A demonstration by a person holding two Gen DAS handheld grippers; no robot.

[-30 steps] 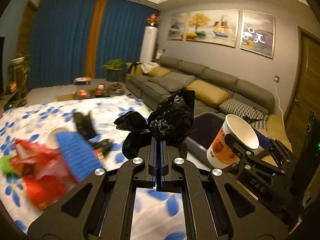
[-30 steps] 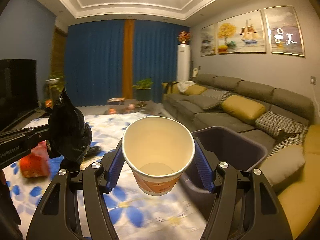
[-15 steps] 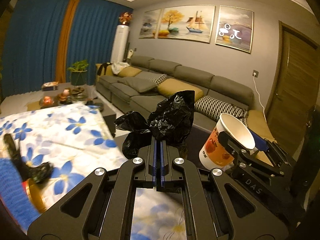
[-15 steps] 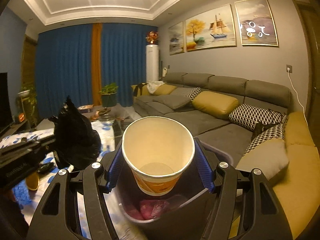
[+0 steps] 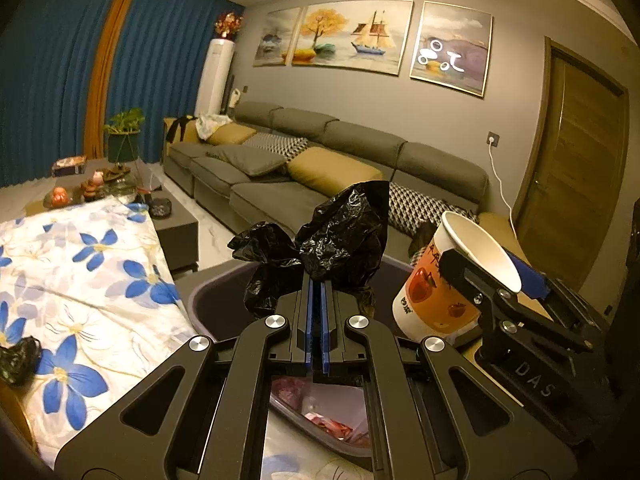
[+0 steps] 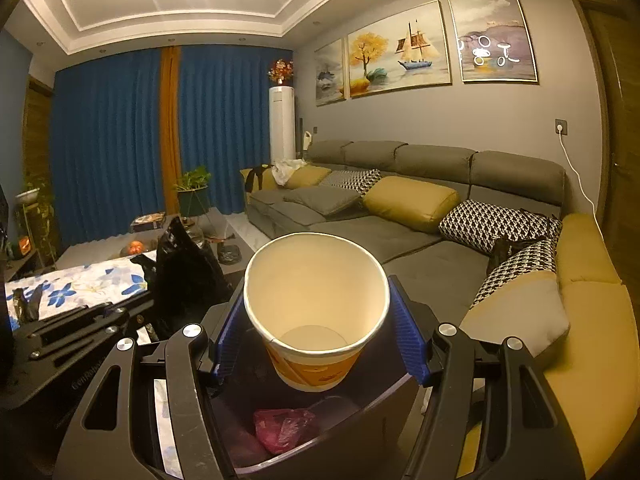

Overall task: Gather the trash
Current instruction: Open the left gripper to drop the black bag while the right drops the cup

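My left gripper point(image 5: 317, 292) is shut on a crumpled black plastic bag point(image 5: 332, 236) and holds it above the dark purple trash bin point(image 5: 212, 300). My right gripper point(image 6: 318, 316) is shut on an orange-printed paper cup point(image 6: 316, 312), upright, over the same bin point(image 6: 360, 420). The cup also shows in the left wrist view point(image 5: 448, 280), to the right of the bag. The bag shows in the right wrist view point(image 6: 184, 276) at the left. Pink plastic trash point(image 6: 284, 428) lies inside the bin.
A table with a blue-flowered white cloth point(image 5: 80, 272) lies left of the bin, with a small black scrap point(image 5: 18, 360) on it. A grey sofa with yellow and patterned cushions point(image 6: 412, 204) runs behind and right. A low coffee table point(image 5: 176, 220) stands beyond.
Both grippers have swung right, away from the flowered table and its red and blue trash, to over the bin. Each keeps its hold on its item.
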